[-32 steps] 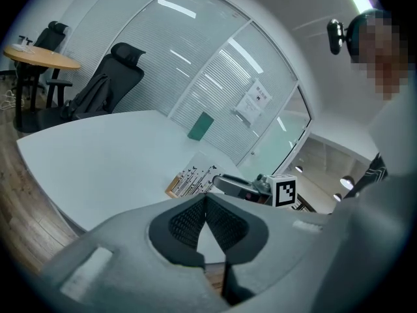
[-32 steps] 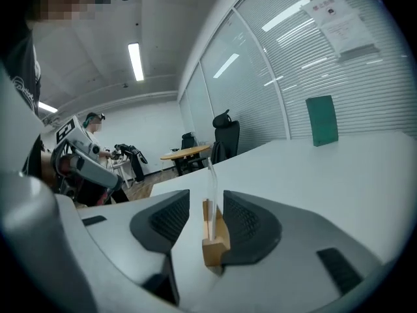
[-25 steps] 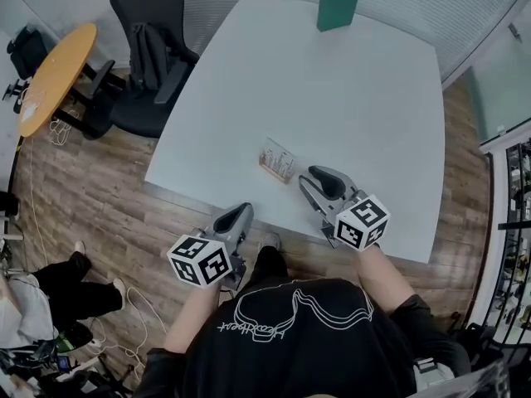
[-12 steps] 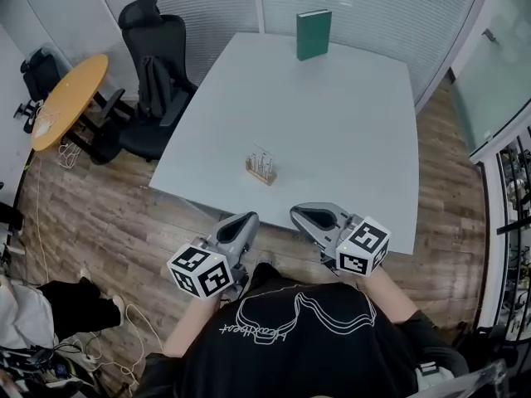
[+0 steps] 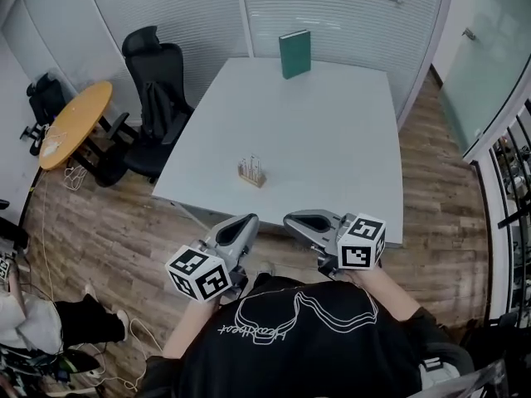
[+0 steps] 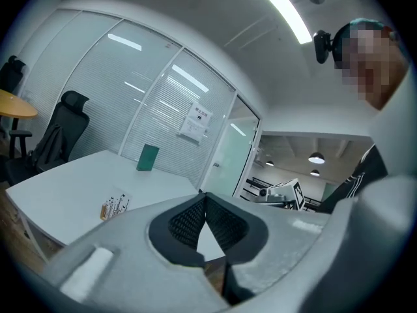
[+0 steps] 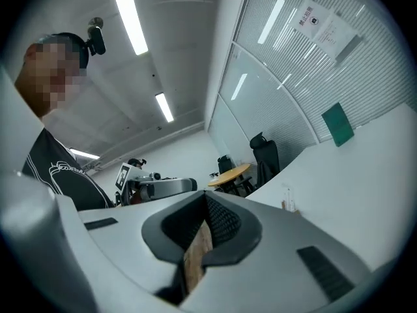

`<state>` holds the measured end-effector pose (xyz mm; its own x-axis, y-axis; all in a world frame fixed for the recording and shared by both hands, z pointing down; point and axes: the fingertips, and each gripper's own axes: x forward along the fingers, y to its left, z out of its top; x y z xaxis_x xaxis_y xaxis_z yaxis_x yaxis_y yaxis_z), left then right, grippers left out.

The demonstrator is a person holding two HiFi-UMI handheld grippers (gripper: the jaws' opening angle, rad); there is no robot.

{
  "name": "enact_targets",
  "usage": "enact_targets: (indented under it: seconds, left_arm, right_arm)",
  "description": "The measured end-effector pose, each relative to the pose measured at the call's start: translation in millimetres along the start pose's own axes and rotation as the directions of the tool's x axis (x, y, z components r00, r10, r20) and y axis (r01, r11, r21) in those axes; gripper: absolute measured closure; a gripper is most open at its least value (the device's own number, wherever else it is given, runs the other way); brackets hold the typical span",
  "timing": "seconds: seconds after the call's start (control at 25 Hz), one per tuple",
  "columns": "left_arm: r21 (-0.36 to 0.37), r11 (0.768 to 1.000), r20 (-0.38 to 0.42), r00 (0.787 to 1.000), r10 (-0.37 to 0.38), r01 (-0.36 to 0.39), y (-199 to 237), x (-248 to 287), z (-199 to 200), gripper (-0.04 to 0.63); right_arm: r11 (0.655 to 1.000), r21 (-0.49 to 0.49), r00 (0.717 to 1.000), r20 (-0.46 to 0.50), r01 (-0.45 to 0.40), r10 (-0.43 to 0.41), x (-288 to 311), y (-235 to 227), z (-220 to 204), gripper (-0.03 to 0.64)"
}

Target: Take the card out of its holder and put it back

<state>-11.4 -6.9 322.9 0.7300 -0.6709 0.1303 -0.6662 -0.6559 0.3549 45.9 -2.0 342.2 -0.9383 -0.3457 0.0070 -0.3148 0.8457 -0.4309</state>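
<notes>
The card holder (image 5: 250,172), a small wooden block with clear upright cards, stands near the front edge of the white table (image 5: 332,131). It also shows small in the left gripper view as the holder (image 6: 115,205) and in the right gripper view as the holder (image 7: 287,201). Both grippers hang off the table, close to the person's chest and well short of the holder. My left gripper (image 5: 247,220) is shut, its tips meeting (image 6: 205,197) with nothing between them. My right gripper (image 5: 290,220) is shut too and empty (image 7: 207,197); only wooden floor shows through its gap.
A green book (image 5: 294,53) stands upright at the table's far edge. A black office chair (image 5: 153,81) and a round orange table (image 5: 75,123) are to the left. Glass walls close off the room behind and to the right. The floor is wooden.
The person has stepped back from the table, and both grippers came back with them. The right gripper, which was over the table beside the holder, is now off its front edge.
</notes>
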Motion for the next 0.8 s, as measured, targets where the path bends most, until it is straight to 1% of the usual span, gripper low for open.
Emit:
enact_targets:
  seconds: [0.32,0.6,0.8]
  left_arm:
    - [0.029,0.999,0.005,1.000,-0.027,0.027,-30,-3,6,0.583]
    - [0.034,0.999,0.013,1.000,-0.015,0.014,-43,-10,0,0.583]
    - [0.040,0.999,0.019,1.000,-0.011,0.010,-52,-13,-5,0.583]
  right_arm:
    - [1.000,-0.012,1.000,0.006,-0.021,0.021,-14,23,0,0.609]
    - [1.000,-0.019,1.000,0.003,-0.017,0.017,-25,33,-7,0.609]
    - [0.999,-0.030,1.000,0.021,-0.020,0.020,-34,38,-5,0.609]
